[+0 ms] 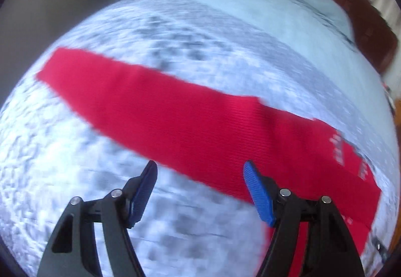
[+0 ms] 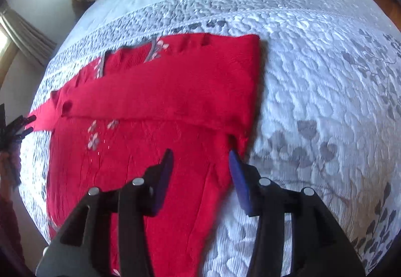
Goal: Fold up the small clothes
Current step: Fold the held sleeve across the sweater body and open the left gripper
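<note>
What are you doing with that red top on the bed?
Someone is folding a small red sweater on a bed with a grey-and-white quilt, using a two-finger gripper in each hand. One sleeve lies stretched out across the quilt. The left gripper and the right gripper are both open, above the red cloth, gripping nothing. The left wrist view is blurred.

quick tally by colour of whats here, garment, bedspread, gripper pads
red: 1, the red garment
white and grey: 1, the quilted bedspread
blue: 4 pads, 2 on the left gripper, 2 on the right gripper
total: 6
</note>
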Tool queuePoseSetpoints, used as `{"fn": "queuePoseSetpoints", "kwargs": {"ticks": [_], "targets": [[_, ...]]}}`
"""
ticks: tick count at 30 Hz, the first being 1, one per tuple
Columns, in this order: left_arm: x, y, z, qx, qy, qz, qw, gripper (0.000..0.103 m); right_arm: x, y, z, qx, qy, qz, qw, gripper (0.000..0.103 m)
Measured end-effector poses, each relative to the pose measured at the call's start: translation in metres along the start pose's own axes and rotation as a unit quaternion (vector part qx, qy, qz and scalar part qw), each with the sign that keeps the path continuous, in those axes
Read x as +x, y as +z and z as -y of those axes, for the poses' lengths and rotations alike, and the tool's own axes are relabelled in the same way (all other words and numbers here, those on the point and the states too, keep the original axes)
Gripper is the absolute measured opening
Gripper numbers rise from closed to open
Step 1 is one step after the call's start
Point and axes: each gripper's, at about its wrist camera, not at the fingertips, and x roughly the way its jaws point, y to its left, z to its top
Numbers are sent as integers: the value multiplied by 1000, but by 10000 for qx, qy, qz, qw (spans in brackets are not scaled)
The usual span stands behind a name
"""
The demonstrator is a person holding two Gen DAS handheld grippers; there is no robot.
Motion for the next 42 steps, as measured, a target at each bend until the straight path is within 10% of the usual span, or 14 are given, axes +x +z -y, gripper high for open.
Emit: {"fn": "queuePoseSetpoints", "kwargs": {"ticks": [6,14,19,23,30,42], "targets": [[24,34,-90,-889,634,-29,9940,70,13,-10,-20,-303,-125,-129,9994,46],[52,66,-136,-1746,290,97,9842,66,31,-12,-18,-239,-305,-220,9990,46],[53,80,-142,-1930,240,295,9805,13,39,-15,-19,-294,-400,-188,9986,49],[40,84,-136,-1970,-217,650,9780,9,39,-15,-21,-245,-396,-145,9988,50],[-27,70,-45,-752,-1129,1444,9802,9,29,-18,-19,-168,-348,-99,9992,50],[-83,-10,183,1367,-2080,1345,9591,9,-9,-32,-31,-528,-409,264,9974,50]]}}
